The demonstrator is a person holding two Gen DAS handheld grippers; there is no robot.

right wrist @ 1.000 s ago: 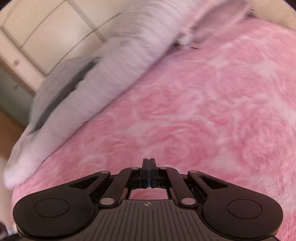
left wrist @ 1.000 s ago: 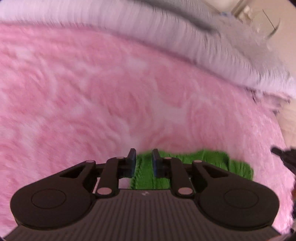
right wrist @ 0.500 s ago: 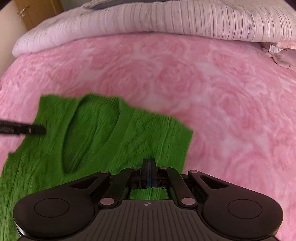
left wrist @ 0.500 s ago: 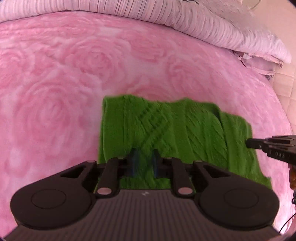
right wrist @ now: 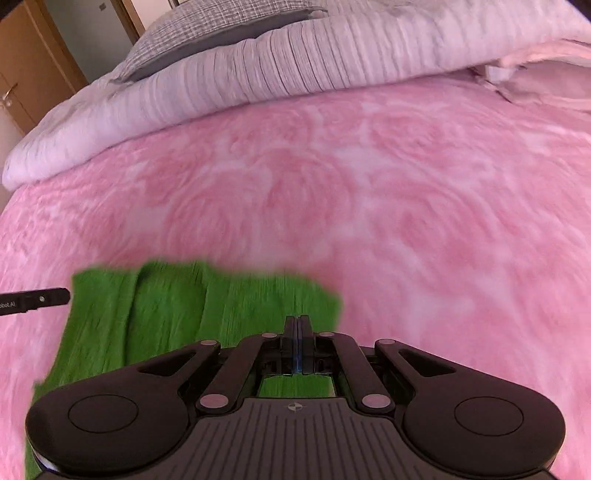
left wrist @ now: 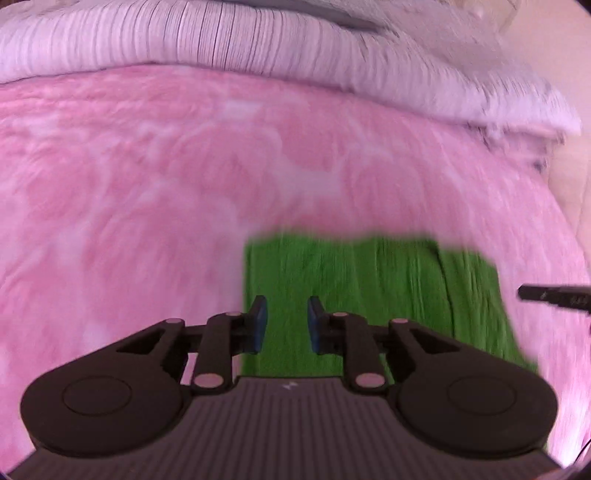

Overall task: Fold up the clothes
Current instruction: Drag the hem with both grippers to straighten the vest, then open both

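Observation:
A green knitted garment lies flat on the pink rose-patterned blanket, blurred by motion. My left gripper hovers over its left part, open with a small gap and nothing between the fingers. In the right wrist view the same green garment fills the lower left. My right gripper is over its right edge with its fingers pressed together and no cloth visibly between them. The right gripper's tip pokes in at the left view's right edge; the left gripper's tip shows at the right view's left edge.
A bunched pale striped duvet runs along the far side of the bed, with a grey checked pillow behind it. Wooden doors stand at the far left. The blanket stretches wide beyond the garment.
Both views have tilted up and pulled back, so the garment sits lower and shows less of itself than half a second ago. Neither gripper's opening has changed.

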